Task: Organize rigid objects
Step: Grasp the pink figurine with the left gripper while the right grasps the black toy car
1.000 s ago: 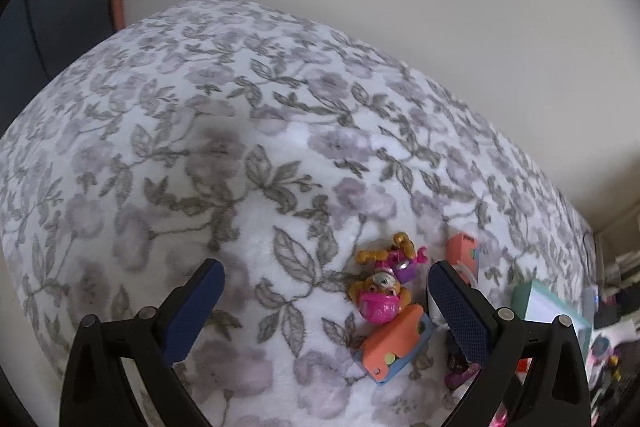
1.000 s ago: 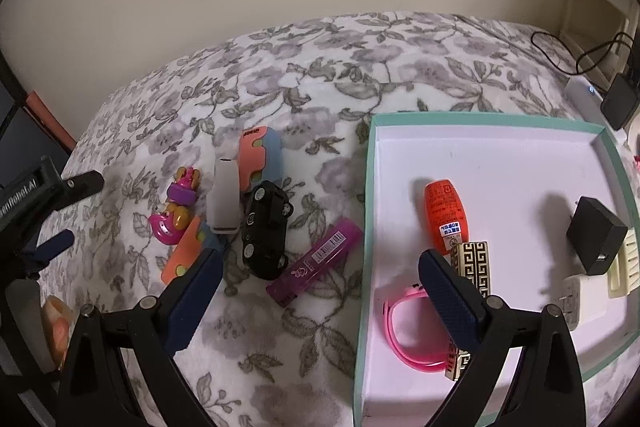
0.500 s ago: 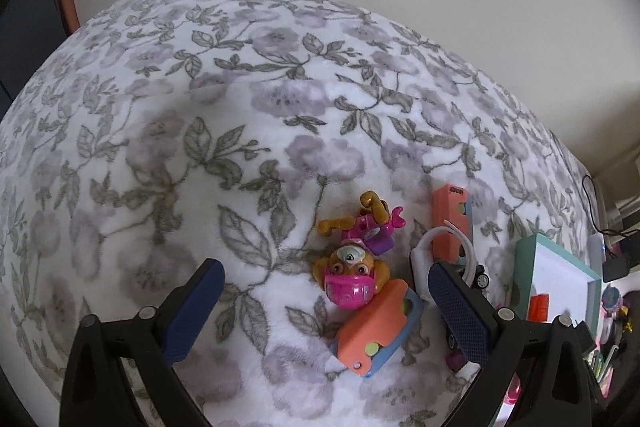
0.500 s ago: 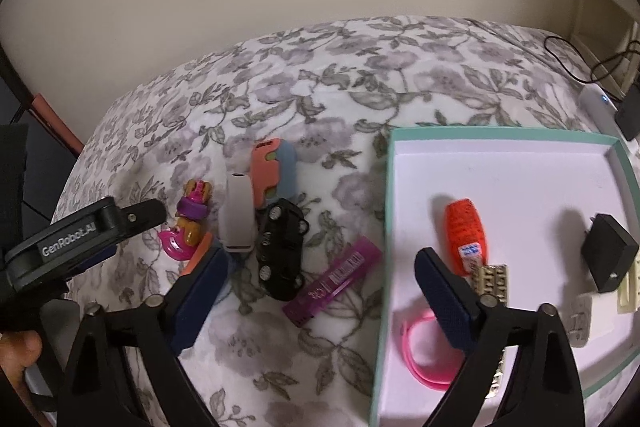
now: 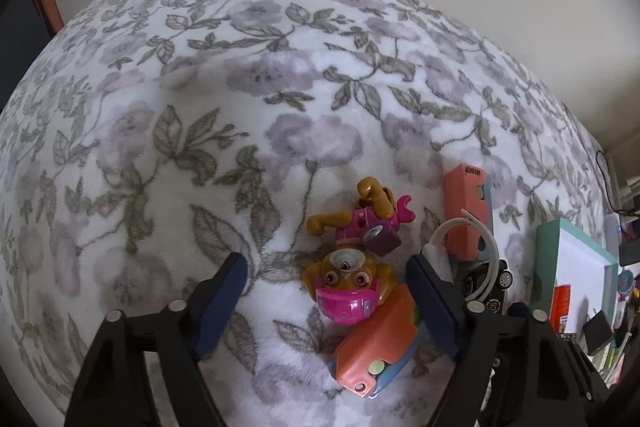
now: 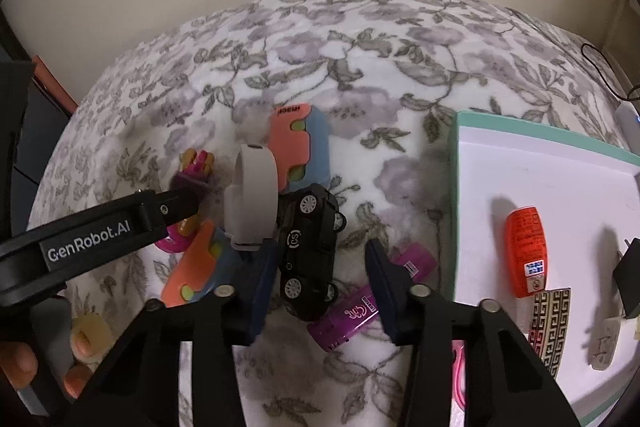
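A toy dog figure (image 5: 347, 283) in pink and tan lies on the floral blanket (image 5: 200, 131). My left gripper (image 5: 326, 265) is open, with a finger on either side of the toy. A black toy car (image 6: 312, 243) lies between the open fingers of my right gripper (image 6: 320, 249). Around the car are a white wristband (image 6: 252, 203), two orange-and-blue blocks (image 6: 298, 147) (image 6: 196, 267) and a purple tube (image 6: 372, 303). The left gripper's arm (image 6: 88, 243) crosses the right wrist view and hides most of the dog.
A teal-rimmed white tray (image 6: 456, 187) sits to the right and holds an orange bottle (image 6: 526, 255), a patterned clip (image 6: 550, 323), a black adapter (image 6: 628, 267) and a pink band (image 6: 458, 367). A wall is behind the bed. Cables lie at the far right.
Both grippers have come down and forward toward the pile. The left now straddles the toy dog and the right now straddles the black car. Nothing has been grasped.
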`<state>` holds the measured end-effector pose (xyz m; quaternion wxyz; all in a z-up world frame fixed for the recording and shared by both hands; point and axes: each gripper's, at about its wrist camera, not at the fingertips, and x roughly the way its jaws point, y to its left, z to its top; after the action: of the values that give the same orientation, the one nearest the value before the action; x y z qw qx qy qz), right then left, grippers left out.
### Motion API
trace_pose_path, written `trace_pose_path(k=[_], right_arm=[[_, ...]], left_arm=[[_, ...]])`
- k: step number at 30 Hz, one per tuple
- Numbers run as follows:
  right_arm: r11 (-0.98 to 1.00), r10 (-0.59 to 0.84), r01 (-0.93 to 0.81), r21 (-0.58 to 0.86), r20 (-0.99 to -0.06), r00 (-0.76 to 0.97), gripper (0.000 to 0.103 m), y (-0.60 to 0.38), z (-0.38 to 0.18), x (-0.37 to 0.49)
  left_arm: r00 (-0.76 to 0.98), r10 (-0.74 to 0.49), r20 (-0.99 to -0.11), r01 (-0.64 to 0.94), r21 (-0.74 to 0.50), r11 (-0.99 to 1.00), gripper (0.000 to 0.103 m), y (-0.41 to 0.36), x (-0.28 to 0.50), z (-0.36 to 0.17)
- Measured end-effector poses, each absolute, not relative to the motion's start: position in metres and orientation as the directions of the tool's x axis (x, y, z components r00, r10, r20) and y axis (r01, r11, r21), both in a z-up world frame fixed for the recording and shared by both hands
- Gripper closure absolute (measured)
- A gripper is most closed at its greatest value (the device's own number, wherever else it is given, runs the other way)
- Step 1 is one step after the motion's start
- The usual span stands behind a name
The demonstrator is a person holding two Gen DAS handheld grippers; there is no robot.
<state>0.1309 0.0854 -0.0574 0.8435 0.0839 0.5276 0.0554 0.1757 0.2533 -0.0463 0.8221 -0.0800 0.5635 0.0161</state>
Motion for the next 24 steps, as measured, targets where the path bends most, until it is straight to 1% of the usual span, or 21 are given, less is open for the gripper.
trace_pose_path(k=[1,2,4,7,9,15,23,24], right_arm=[[0.979,0.188,-0.006,0.206,-0.881,0.435,0.062,0.085,-0.058,0.131],[0.977,0.195,-0.01,0.211,-0.881,0.432,0.063,0.087,-0.059,0.132],[0.979,0.193,-0.02,0.204,-0.88,0.433,0.069,0.09,-0.058,0.133],[0.982,0.18,-0.027,0.187,-0.882,0.435,0.069,0.095,-0.059,0.135],[0.983,0.173,-0.028,0.179,-0.882,0.439,0.069,0.097,-0.059,0.137],[0.985,0.168,-0.031,0.172,-0.878,0.448,0.069,0.099,-0.059,0.139],[0.982,0.181,-0.039,0.184,-0.872,0.455,0.071,0.097,-0.052,0.137],[0.981,0.184,-0.039,0.188,-0.869,0.459,0.074,0.096,-0.05,0.136]], left_arm=[[0.362,-0.065,-0.93,-0.113,-0.113,0.987,0.025,0.252,0.176,-0.047],[0.36,-0.067,-0.93,-0.109,-0.113,0.988,0.03,0.251,0.177,-0.049],[0.354,-0.078,-0.932,-0.096,-0.119,0.988,0.033,0.248,0.178,-0.052],[0.345,-0.086,-0.934,-0.078,-0.12,0.99,0.04,0.242,0.18,-0.058],[0.342,-0.092,-0.935,-0.077,-0.125,0.989,0.047,0.242,0.181,-0.06],[0.342,-0.071,-0.937,-0.071,-0.101,0.992,0.049,0.239,0.183,-0.061],[0.351,-0.071,-0.934,-0.063,-0.099,0.993,0.049,0.236,0.181,-0.052],[0.355,-0.073,-0.932,-0.063,-0.102,0.993,0.049,0.235,0.181,-0.049]])
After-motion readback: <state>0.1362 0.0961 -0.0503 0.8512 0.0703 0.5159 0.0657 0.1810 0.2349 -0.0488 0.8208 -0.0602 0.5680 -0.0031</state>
